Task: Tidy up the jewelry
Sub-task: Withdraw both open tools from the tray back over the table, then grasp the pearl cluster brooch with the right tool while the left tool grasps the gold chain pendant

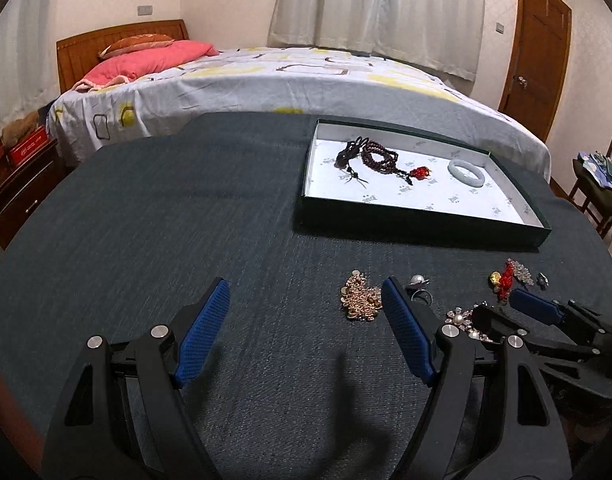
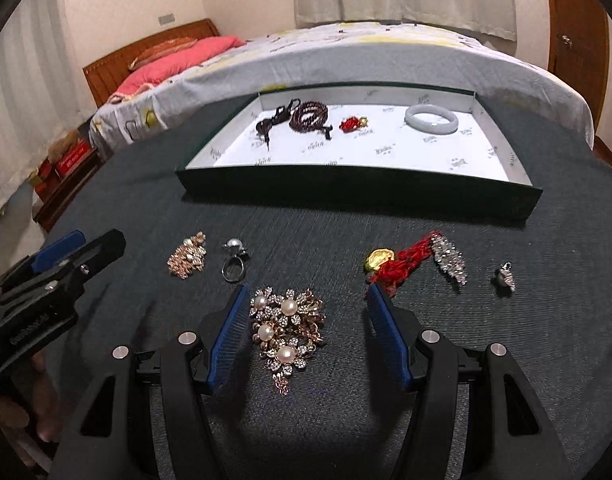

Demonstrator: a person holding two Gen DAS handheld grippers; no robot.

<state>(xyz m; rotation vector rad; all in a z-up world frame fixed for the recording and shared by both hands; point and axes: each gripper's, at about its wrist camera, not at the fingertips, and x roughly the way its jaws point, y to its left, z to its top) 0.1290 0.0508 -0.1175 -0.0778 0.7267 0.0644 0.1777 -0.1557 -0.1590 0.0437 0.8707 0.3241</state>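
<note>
A dark green tray (image 2: 357, 190) with a white lining holds a brown bead necklace (image 2: 309, 116), a red charm (image 2: 351, 124) and a pale jade bangle (image 2: 431, 120); it also shows in the left wrist view (image 1: 417, 224). My right gripper (image 2: 306, 300) is open, its fingers either side of a pearl-and-gold brooch (image 2: 288, 330) on the cloth. My left gripper (image 1: 306, 292) is open and empty; a gold cluster brooch (image 1: 359, 298) lies just left of its right finger. Loose on the cloth lie a pearl ring (image 2: 234, 258), a red-and-gold knot charm (image 2: 393, 262), a crystal piece (image 2: 449, 260) and a small silver charm (image 2: 504, 276).
The table is covered with dark blue-grey cloth (image 1: 166, 220). A bed (image 1: 266, 80) stands right behind it, with a wooden nightstand (image 1: 18, 192) at left, a door (image 1: 541, 40) and a chair (image 1: 601, 184) at right.
</note>
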